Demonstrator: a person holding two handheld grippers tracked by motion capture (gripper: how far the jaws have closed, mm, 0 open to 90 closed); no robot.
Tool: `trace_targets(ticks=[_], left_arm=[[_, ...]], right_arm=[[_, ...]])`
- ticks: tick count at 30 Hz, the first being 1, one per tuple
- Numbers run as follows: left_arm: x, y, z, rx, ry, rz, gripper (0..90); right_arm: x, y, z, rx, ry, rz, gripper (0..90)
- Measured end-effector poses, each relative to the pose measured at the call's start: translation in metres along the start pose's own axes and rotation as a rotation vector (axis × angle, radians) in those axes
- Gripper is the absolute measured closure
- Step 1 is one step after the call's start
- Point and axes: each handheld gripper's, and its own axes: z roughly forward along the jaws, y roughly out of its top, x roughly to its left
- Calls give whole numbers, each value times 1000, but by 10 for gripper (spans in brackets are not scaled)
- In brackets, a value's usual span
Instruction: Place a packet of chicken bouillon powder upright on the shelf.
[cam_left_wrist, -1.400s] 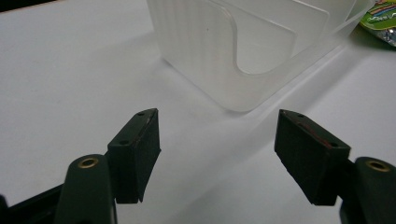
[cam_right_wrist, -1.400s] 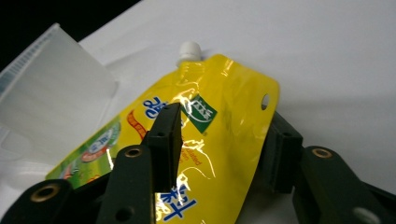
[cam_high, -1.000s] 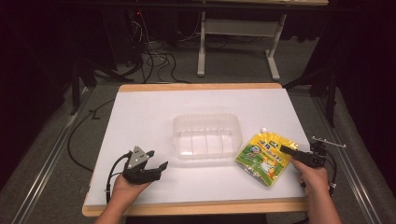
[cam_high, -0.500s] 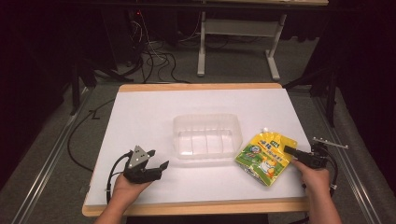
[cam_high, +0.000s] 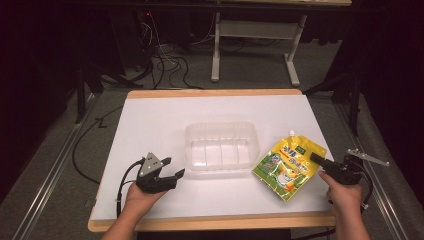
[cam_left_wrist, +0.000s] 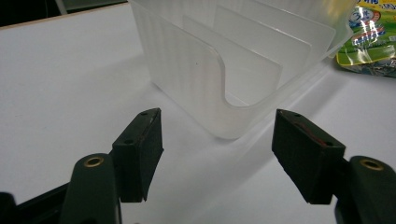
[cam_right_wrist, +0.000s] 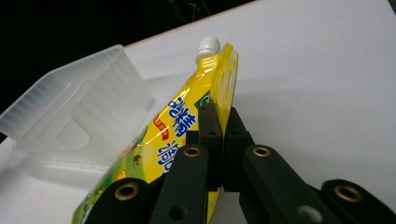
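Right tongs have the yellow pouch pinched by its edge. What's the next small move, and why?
Probably lift the pouch a little more and carry it left over the clear divided bin. The right tongs are clamped on the pouch's edge, its lower end looks still near the table, and the bin sits close beside it. The left tongs stand open before the bin, gripping nothing.

The high view looks forward and down from above the person's side onto the whole white-topped wooden table (cam_high: 150, 125). The left gripper view sits low and close, facing the clear ribbed plastic container (cam_left_wrist: 233, 60). The right gripper view looks closely along the yellow spouted pouch (cam_right_wrist: 187, 121). All three views share container and pouch.
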Motion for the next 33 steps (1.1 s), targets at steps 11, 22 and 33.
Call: trace_targets(ticks=[11, 22, 33], left_arm=[[3, 2, -5, -27, 5, -11, 370], [-2, -3, -12, -19, 48, 47, 327], [1, -9, -18, -22, 56, 18, 340]], right_arm=[[27, 13, -16, -90, 28, -84, 900], [47, 27, -24, -171, 20, -171, 900], [58, 35, -28, -295, -157, -304, 900]])
